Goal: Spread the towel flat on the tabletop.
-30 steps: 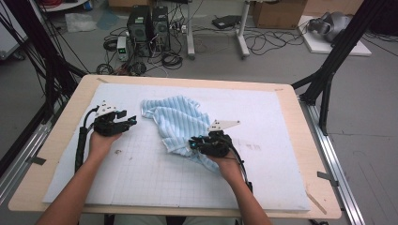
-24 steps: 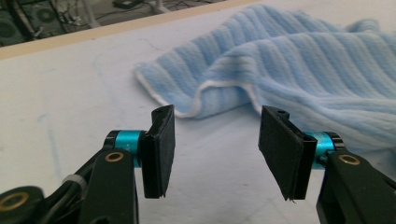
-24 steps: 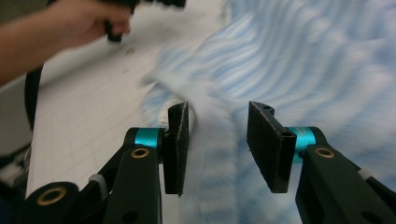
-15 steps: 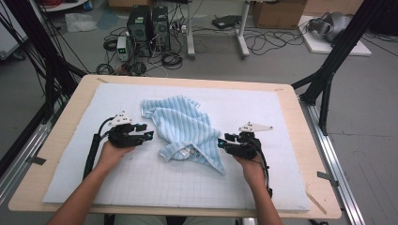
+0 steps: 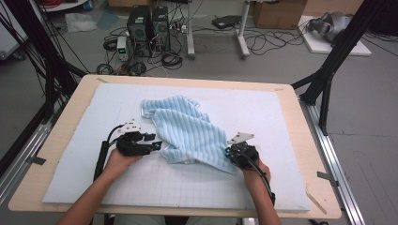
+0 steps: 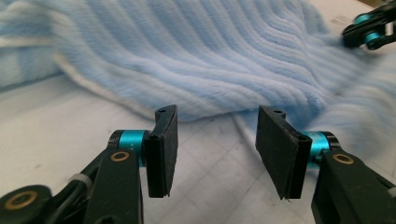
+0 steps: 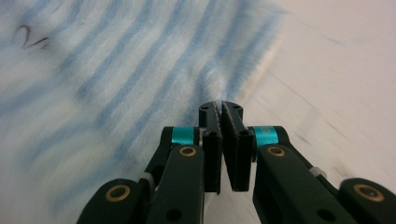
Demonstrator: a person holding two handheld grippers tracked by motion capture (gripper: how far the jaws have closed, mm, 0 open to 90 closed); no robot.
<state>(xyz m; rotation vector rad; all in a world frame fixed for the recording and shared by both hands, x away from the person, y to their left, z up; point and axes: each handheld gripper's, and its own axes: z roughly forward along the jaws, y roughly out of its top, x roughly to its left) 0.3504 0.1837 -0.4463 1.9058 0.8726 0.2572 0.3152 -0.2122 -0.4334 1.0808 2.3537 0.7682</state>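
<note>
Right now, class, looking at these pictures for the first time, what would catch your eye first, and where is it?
A crumpled pale blue striped towel lies mid-table on the white gridded mat. At its left edge the left gripper waits with jaws open, the hem just ahead of them. At the towel's lower right corner the right gripper has just closed its jaws; whether cloth is pinched between them cannot be told.

Rumpled light-blue striped towel point(image 5: 187, 133), mid-mat point(image 5: 281, 117), one corner pinched.

One striped towel point(image 5: 187, 133), two grippers, one table point(image 5: 300, 140).
</note>
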